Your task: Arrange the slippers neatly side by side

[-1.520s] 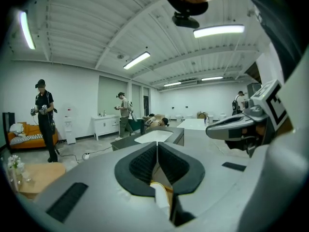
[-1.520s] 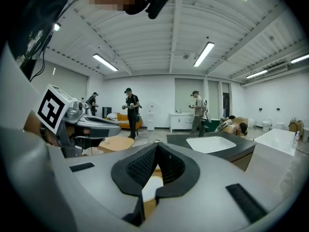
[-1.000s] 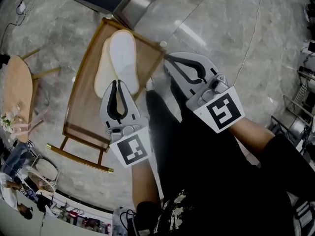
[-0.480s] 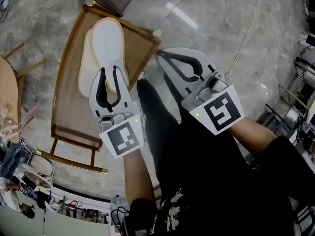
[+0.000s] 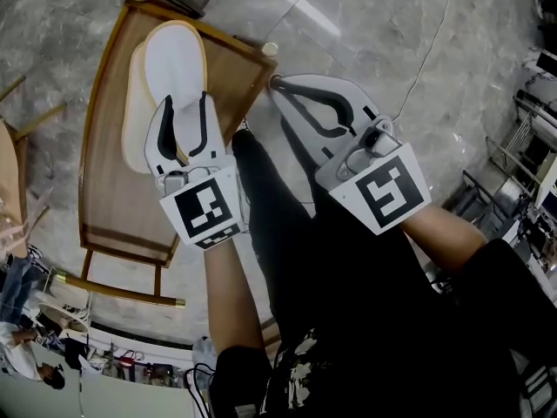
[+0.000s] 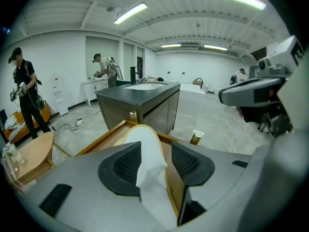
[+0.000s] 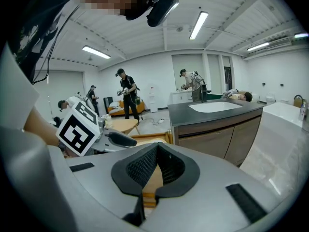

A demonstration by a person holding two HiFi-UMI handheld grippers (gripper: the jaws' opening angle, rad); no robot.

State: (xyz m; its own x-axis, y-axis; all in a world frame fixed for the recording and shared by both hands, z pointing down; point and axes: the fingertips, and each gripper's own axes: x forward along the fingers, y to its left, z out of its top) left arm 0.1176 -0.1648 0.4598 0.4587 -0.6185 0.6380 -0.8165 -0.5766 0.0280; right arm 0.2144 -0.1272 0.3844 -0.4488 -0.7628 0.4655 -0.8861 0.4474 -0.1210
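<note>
Two white slippers lie overlapped on a wooden table point(image 5: 130, 207), the upper slipper point(image 5: 177, 59) partly covering the lower slipper point(image 5: 135, 111). My left gripper point(image 5: 185, 103) stands over the upper slipper's near end. Its jaws have just been opening and are now open, with that slipper point(image 6: 147, 163) lying between the pads without being pressed. My right gripper point(image 5: 277, 83) is shut and empty, hovering off the table's right corner above the floor. It shows from the side in the left gripper view point(image 6: 251, 93). In the right gripper view, the right gripper point(image 7: 157, 151) has its pads together.
A small round wooden table point(image 5: 7, 190) stands left. A dark grey counter point(image 6: 140, 100) sits just beyond the slipper table. A cable point(image 5: 426, 59) runs over the marble floor, and metal racks point(image 5: 540, 146) stand right. The person's dark-clad legs point(image 5: 287, 233) are between the grippers. Several people stand farther off.
The left jaws went from shut to open around the top slipper's near end. Both grippers sank toward the table, the left more than the right.
</note>
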